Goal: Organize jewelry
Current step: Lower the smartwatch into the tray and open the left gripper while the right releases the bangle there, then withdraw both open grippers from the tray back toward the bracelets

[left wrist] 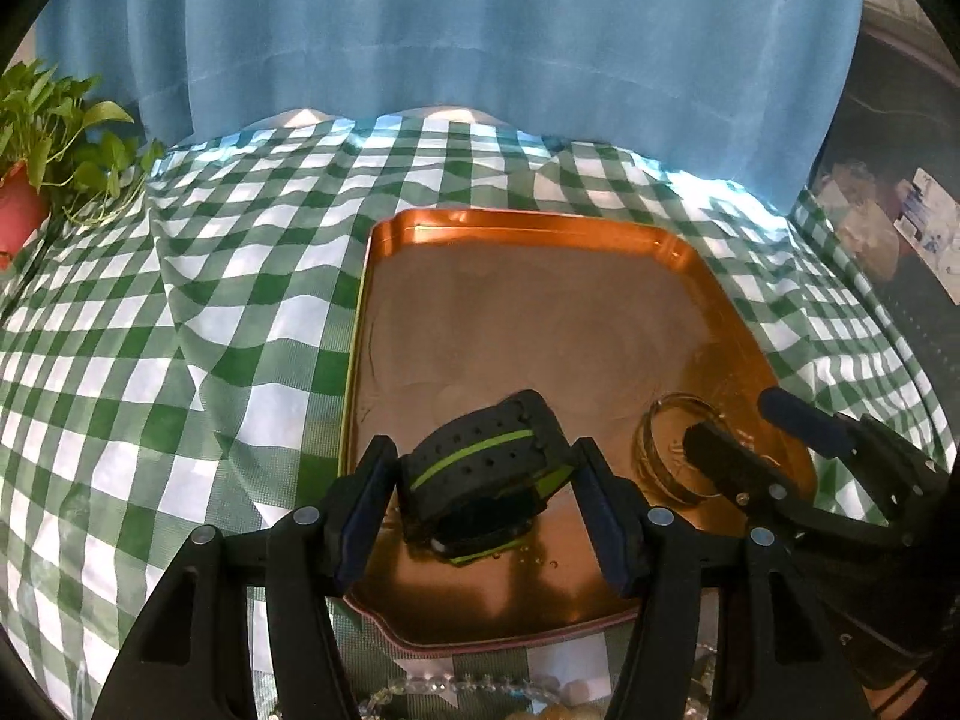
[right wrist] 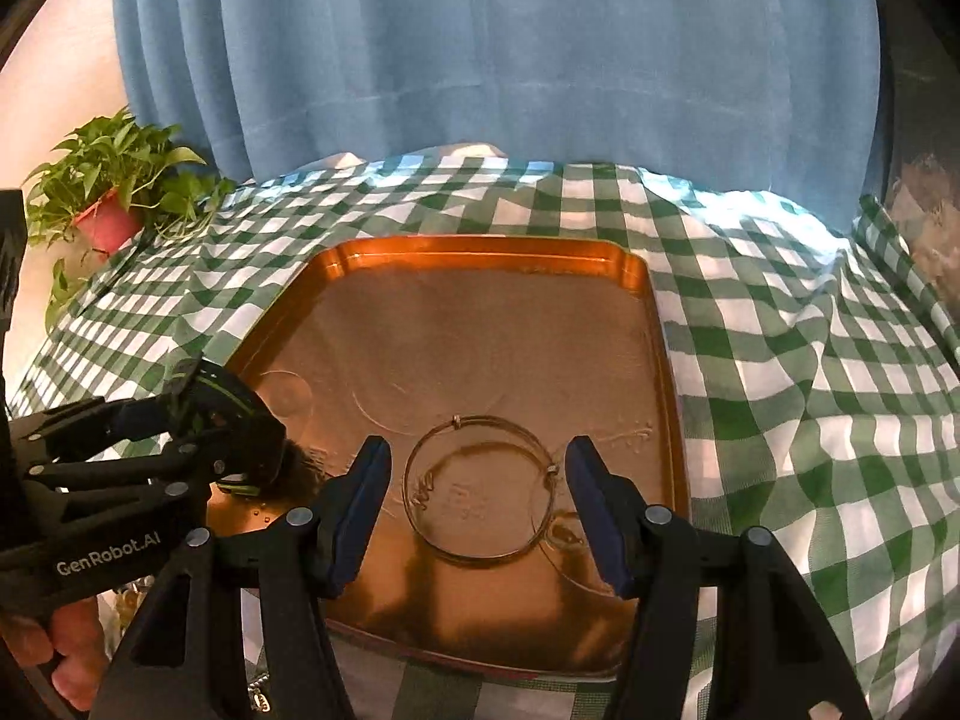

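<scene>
1. Watch point(left wrist: 480, 468), black with green stripe, lies on the copper tray point(left wrist: 540, 312); your left gripper point(left wrist: 483, 510) straddles it, jaws apart, pads not pressing.
2. Wire bangle point(right wrist: 480, 492) lies on the tray between your right gripper point(right wrist: 477, 507) jaws, untouched.

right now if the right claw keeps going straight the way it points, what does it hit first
Most likely the thin wire bangle lying on the copper tray; it sits between the open right claw fingers, though depth is unclear.
</scene>
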A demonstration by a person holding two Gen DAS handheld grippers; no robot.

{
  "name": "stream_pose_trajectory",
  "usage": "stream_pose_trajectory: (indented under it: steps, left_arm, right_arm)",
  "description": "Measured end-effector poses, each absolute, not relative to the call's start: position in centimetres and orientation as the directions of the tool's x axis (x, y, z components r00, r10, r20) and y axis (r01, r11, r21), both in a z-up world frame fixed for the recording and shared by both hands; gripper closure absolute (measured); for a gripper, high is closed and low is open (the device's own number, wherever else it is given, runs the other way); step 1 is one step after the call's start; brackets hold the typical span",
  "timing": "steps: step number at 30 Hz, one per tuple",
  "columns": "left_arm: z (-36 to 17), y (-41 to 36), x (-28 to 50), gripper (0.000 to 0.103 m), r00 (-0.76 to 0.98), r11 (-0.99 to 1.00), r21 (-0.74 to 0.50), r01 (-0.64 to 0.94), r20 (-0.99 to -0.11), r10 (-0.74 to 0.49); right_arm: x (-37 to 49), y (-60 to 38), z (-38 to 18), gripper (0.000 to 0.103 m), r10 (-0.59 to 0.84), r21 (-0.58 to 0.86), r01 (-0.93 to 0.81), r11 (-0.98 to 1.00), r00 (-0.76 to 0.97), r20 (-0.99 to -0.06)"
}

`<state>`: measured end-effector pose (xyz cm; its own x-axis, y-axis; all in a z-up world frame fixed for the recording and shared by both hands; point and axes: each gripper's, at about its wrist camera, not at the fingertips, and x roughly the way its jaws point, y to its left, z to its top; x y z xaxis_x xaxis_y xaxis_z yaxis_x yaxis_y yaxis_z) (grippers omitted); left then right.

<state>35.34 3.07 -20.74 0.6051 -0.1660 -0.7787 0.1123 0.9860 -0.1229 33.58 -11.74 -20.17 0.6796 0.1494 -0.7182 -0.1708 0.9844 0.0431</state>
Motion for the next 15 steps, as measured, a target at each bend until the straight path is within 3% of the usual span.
stream_pose_trajectory:
  steps: [1, 2, 4, 5, 14, 15]
  left_arm:
    - [-20.6, 3.2, 35.3, 0.042, 0.609, 0.988, -0.116, 0.106, -0.777, -0.157]
    - [-20.5, 3.4, 35.2, 0.041, 0.615, 0.989, -0.112, 0.101, -0.774, -0.150]
    - [-20.1, 3.8, 35.0, 0.031, 0.623, 0.988, -0.116, 0.098, -0.767, -0.152]
    - [-19.9, 3.9, 34.8, 0.029, 0.627, 0.988, -0.119, 0.098, -0.763, -0.154]
    - [-18.2, 4.4, 33.1, 0.023, 0.669, 0.989, -0.095, 0.116, -0.728, -0.149]
    - [-17.8, 4.6, 32.8, 0.018, 0.675, 0.988, -0.101, 0.114, -0.722, -0.151]
  right_arm:
    - [33.6, -11.8, -20.1, 0.038, 0.144, 0.039, -0.166, 0.985, 0.683, -0.716]
    - [33.5, -12.0, -19.9, 0.027, 0.130, 0.033, -0.152, 0.988, 0.692, -0.711]
    - [33.4, -12.5, -19.6, 0.008, 0.129, 0.044, -0.137, 0.990, 0.705, -0.697]
    - [33.3, -12.7, -19.3, 0.006, 0.138, 0.058, -0.136, 0.989, 0.712, -0.689]
    - [32.8, -14.0, -18.1, 0.000, 0.182, 0.142, -0.117, 0.983, 0.741, -0.646]
    - [32.6, -14.2, -17.9, 0.000, 0.170, 0.142, -0.102, 0.985, 0.753, -0.636]
